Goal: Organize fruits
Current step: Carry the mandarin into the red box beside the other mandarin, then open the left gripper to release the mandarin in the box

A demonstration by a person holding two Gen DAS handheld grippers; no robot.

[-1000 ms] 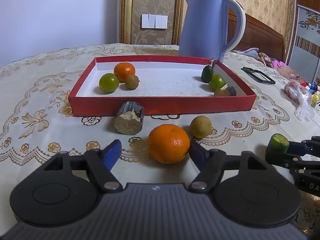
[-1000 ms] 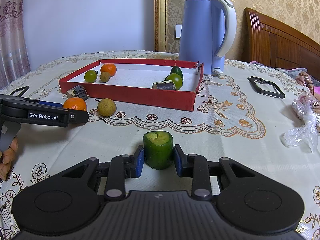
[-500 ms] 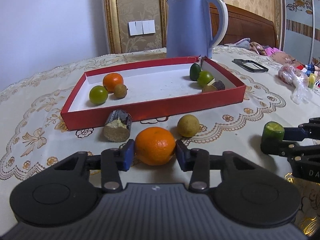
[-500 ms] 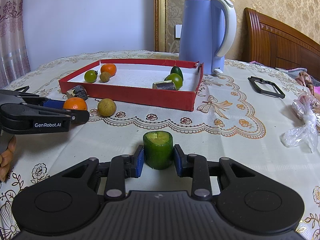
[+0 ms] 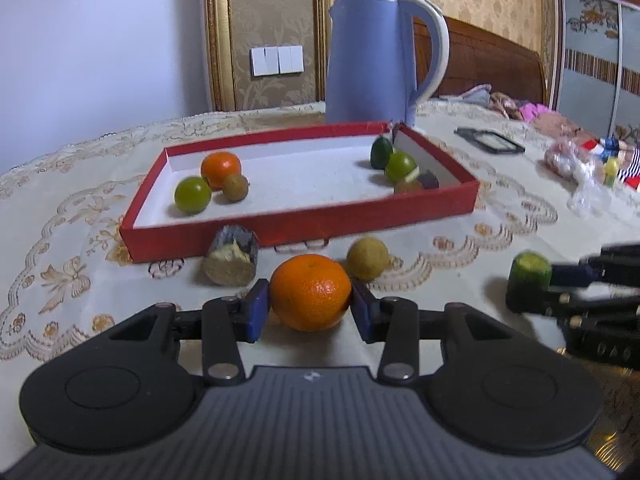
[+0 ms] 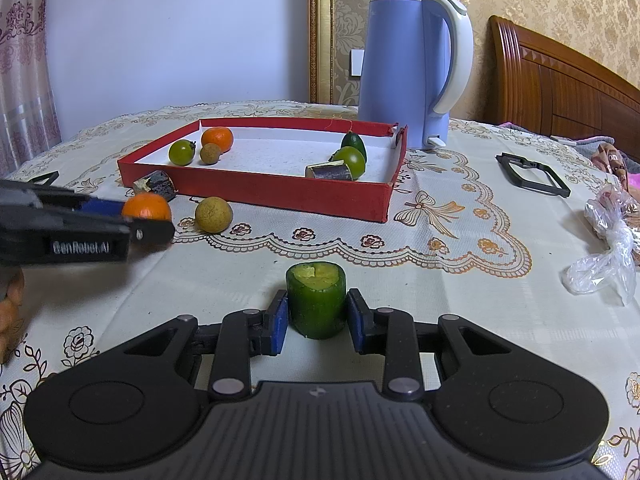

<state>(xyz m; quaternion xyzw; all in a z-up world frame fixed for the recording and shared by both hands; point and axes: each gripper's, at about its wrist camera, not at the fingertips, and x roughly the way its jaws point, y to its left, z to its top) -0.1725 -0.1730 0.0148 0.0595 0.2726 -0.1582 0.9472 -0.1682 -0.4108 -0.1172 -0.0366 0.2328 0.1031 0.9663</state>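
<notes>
Since the earlier frame the left claw (image 5: 306,314) has closed onto the orange (image 5: 310,292) at lower centre, off the bench (image 5: 60,264), while the right claw (image 6: 316,322) clamps the green cucumber piece (image 6: 316,300); the round orange could slip out on the way to the red tray (image 5: 300,222).

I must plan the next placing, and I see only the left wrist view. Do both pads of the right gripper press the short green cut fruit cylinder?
Observer: Yes. The right gripper presses both blue pads on the short green cut fruit cylinder, which is upright.
Operator: What is the dark thing half hidden in the tray?
Observer: In the red cardboard tray, a short dark-skinned stalk piece lies on its side against a round green fruit.
Operator: Anything left of my view?
Observer: A black frame lies on the table.
</notes>
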